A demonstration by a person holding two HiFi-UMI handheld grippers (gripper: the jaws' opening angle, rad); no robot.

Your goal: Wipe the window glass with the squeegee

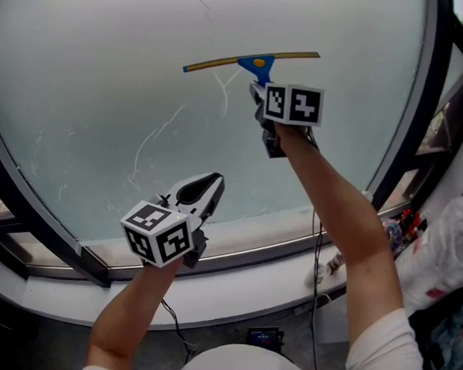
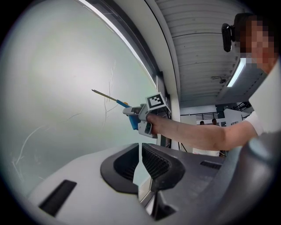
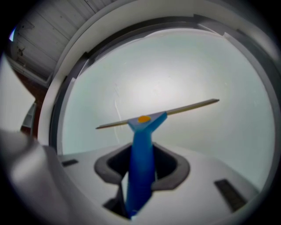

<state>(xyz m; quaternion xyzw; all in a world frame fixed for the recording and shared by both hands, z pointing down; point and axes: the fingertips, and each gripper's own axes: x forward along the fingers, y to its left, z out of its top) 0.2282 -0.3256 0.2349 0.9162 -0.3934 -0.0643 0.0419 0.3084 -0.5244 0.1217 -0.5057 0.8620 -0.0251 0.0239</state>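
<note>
Jaws of right gripper pinching blue squeegee handle, blade against window glass, left gripper jaws almost together, empty

- Glass: open surface left of and below the squeegee.
- Frame: dark bar bounds the glass on the right; room remains between it and the blade's right end.
- Sill: ledge limits travel below; the left gripper hangs above it, well apart from the squeegee.
- Bag and clutter crowd the lower right.
</note>
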